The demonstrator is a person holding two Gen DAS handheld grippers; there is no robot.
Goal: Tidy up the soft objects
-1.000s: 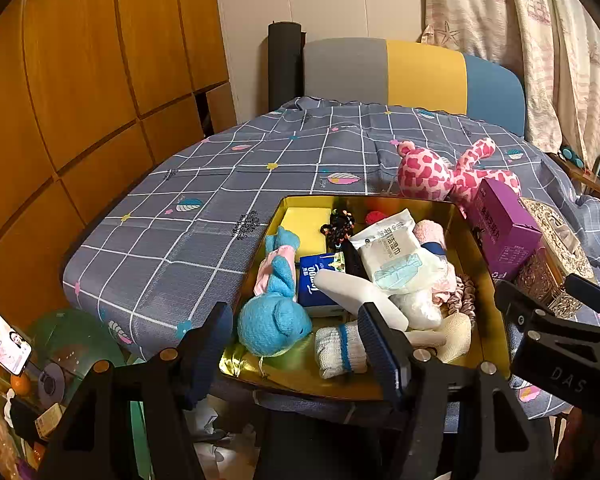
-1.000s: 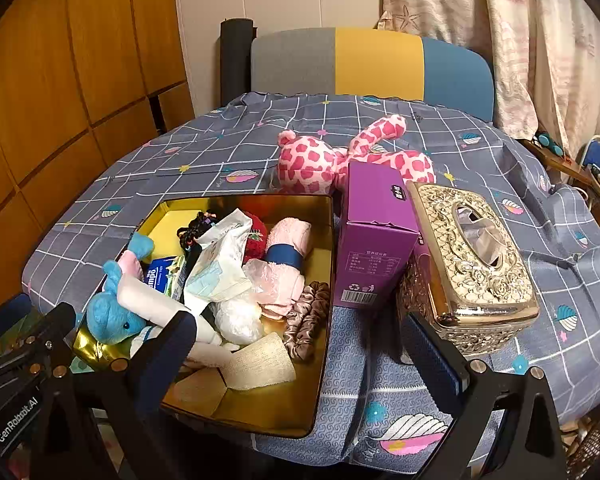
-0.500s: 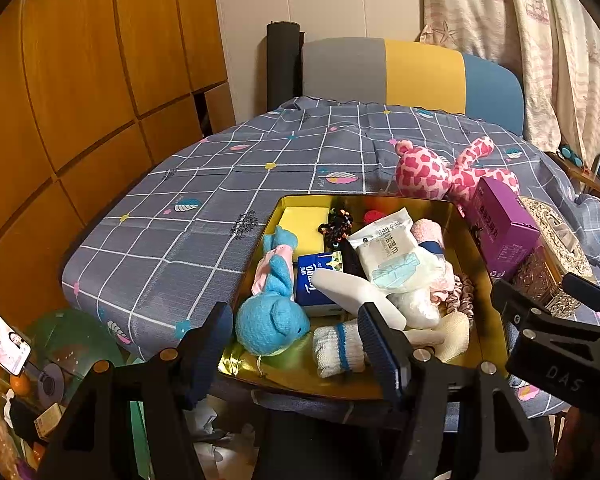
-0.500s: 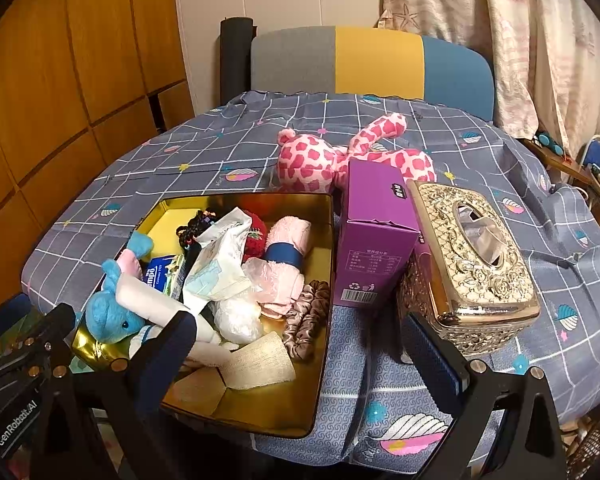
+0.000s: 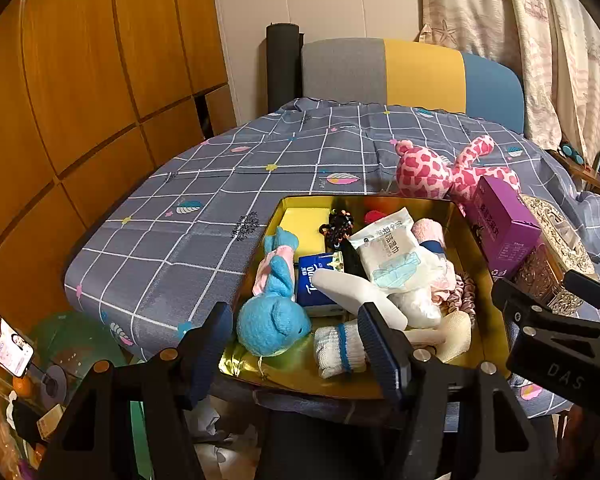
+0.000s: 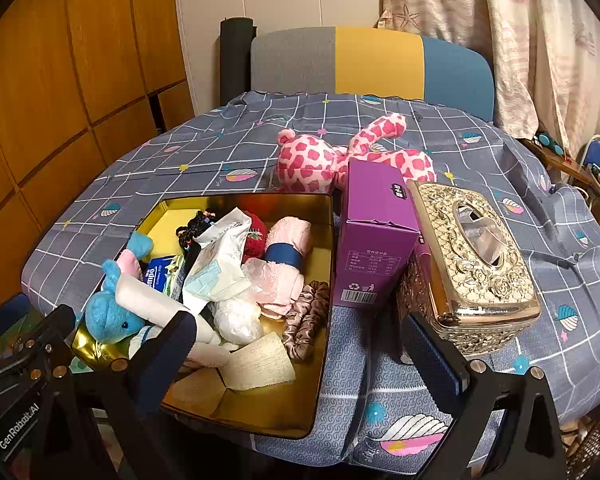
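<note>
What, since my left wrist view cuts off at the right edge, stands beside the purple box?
Observer: An ornate gold tissue box, close against the purple box, with tissue showing in its oval slot.
Operator: Is the right tool holding anything?
Observer: No, the right tool is open with nothing between its fingers.
Operator: Any free room in the gold tray?
Observer: Yes, the gold tray is bare at its near right corner.
</note>
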